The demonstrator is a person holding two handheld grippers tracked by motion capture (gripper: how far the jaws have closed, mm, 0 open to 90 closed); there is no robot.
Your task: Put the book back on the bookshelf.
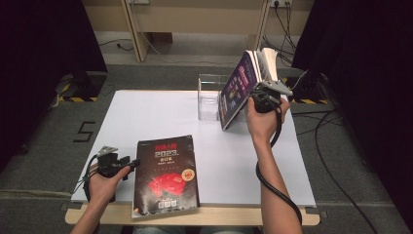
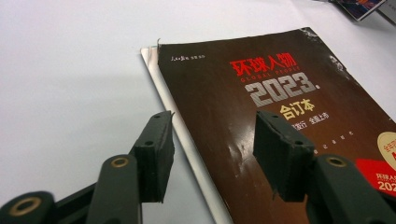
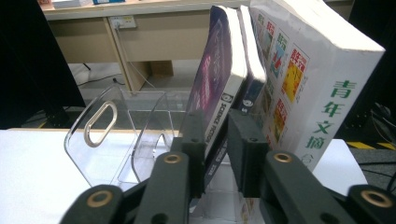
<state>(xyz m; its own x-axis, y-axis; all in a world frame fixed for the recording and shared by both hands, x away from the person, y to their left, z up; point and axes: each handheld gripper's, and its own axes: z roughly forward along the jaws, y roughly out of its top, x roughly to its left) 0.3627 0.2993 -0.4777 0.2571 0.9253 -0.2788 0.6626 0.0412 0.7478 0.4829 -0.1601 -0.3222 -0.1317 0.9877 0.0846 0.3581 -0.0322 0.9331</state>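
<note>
A dark-covered magazine marked 2023 (image 1: 166, 173) (image 2: 280, 93) lies flat near the table's front edge. My left gripper (image 1: 131, 165) (image 2: 212, 154) is open at the magazine's left edge, one jaw over the white table and the other over the cover, with neither pad pressing. At the back right a purple book (image 1: 236, 90) (image 3: 212, 74) leans tilted beside a blue book (image 3: 252, 79) and a thick white book (image 1: 268, 58) (image 3: 317, 70). My right gripper (image 1: 253, 95) (image 3: 217, 135) straddles the purple book's spine, jaws slightly apart, not clamping.
A clear acrylic book stand (image 1: 209, 95) (image 3: 100, 140) sits at the back of the white table top (image 1: 160, 112), left of the leaning books. Cables (image 1: 336, 146) run over the floor on the right. A wooden bench (image 3: 154, 37) stands behind the table.
</note>
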